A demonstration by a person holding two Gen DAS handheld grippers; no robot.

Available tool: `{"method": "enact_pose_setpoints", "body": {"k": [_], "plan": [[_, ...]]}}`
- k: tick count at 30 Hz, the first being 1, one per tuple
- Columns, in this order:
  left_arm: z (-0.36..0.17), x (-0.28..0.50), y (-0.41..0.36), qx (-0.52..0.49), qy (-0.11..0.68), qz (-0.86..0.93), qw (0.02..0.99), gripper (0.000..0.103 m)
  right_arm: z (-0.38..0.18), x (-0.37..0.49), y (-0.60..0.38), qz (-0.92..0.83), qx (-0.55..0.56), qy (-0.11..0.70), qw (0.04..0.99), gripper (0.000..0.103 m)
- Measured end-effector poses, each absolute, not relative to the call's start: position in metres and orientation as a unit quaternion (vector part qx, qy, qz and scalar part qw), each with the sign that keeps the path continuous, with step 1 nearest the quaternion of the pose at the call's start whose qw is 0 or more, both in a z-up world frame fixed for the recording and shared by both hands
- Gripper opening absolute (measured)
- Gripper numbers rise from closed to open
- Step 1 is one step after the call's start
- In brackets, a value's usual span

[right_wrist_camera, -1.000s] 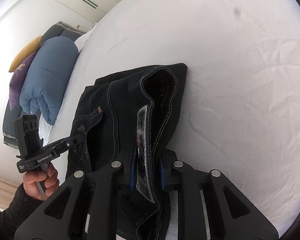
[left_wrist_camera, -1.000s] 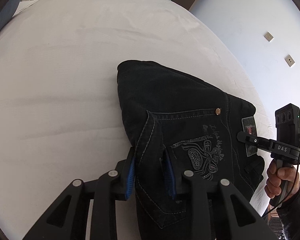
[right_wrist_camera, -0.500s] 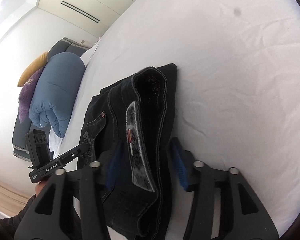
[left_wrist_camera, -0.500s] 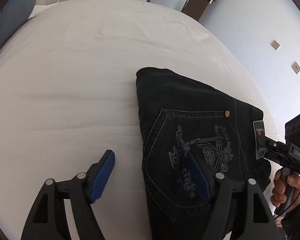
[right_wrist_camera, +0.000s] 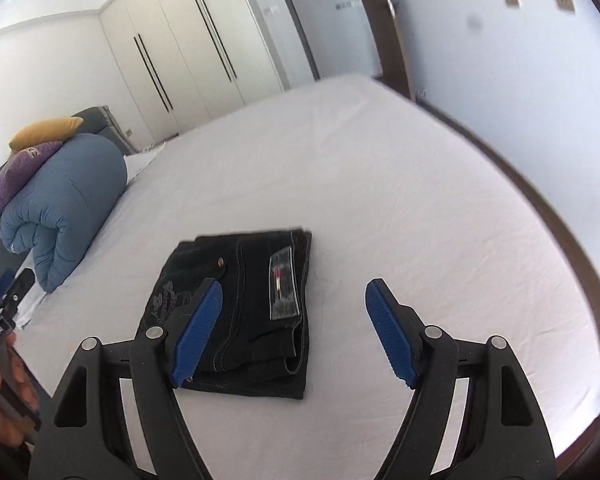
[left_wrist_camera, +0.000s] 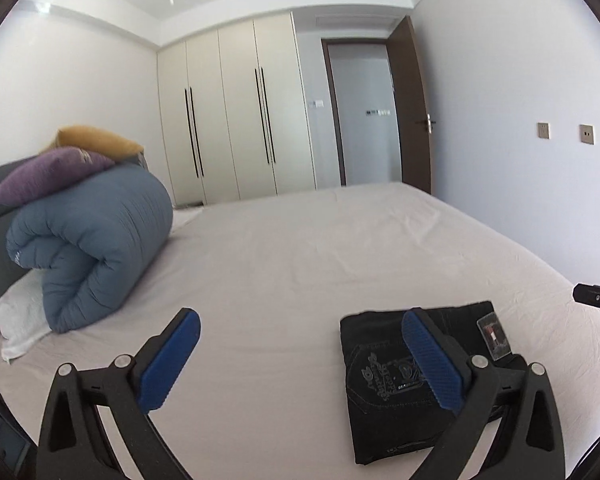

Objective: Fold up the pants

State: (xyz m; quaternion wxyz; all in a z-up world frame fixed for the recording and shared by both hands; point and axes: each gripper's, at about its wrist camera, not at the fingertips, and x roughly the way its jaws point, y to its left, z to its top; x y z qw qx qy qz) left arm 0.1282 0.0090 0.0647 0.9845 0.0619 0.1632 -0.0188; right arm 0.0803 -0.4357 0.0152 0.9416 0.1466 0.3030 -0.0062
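Note:
The black jeans (left_wrist_camera: 384, 376) lie folded into a compact rectangle on the white bed, back pocket and waist label facing up. They also show in the right wrist view (right_wrist_camera: 244, 300). My left gripper (left_wrist_camera: 300, 360) is open and empty, raised above the bed, with the jeans behind its right finger. My right gripper (right_wrist_camera: 294, 332) is open and empty, raised above the near right part of the jeans. Neither touches the jeans.
A rolled blue duvet (left_wrist_camera: 92, 248) with purple and yellow pillows lies at the bed's left end, on a white pillow. The white bed sheet (right_wrist_camera: 380, 184) stretches beyond the jeans. Wardrobes (left_wrist_camera: 236, 120) and a door stand behind; the wall is on the right.
Both grippers let go of the jeans, opened wide, and pulled up and back from the bed. The jeans now lie flat and folded on the sheet.

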Motion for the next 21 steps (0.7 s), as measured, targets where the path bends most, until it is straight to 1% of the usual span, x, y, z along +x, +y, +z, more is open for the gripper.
{"method": "enact_pose_setpoints", "body": {"k": [1,3,5,8,13,16,18,21], "plan": [[0.081,0.118,0.007,0.059,0.150,-0.016,0.987,0.103,0.032,0.067,-0.436,-0.019,0.130,0.277,0.952,0.080],[0.103,0.098,0.009,0.048,0.121,-0.021,0.991,0.103,0.064,0.041,-0.425,-0.040,0.102,0.217,0.970,0.093],[0.126,0.081,0.010,0.035,0.093,-0.034,0.994,0.103,0.093,0.015,-0.412,-0.054,0.073,0.154,0.984,0.100],[0.151,0.066,0.014,0.039,0.081,-0.048,0.995,0.103,0.127,-0.015,-0.397,-0.056,0.038,0.094,0.993,0.103],[0.169,0.061,0.008,0.067,0.129,-0.038,0.989,0.103,0.160,-0.029,-0.374,-0.065,0.012,0.115,0.991,0.103],[0.172,0.063,0.001,0.061,0.165,-0.052,0.983,0.103,0.174,-0.041,-0.370,-0.048,0.041,0.136,0.989,0.103],[0.172,0.064,0.001,0.049,0.182,-0.050,0.981,0.103,0.180,-0.043,-0.372,-0.047,0.072,0.168,0.982,0.103],[0.163,0.067,0.000,0.016,0.230,-0.057,0.971,0.103,0.176,-0.044,-0.376,-0.058,0.110,0.238,0.963,0.103]]}}
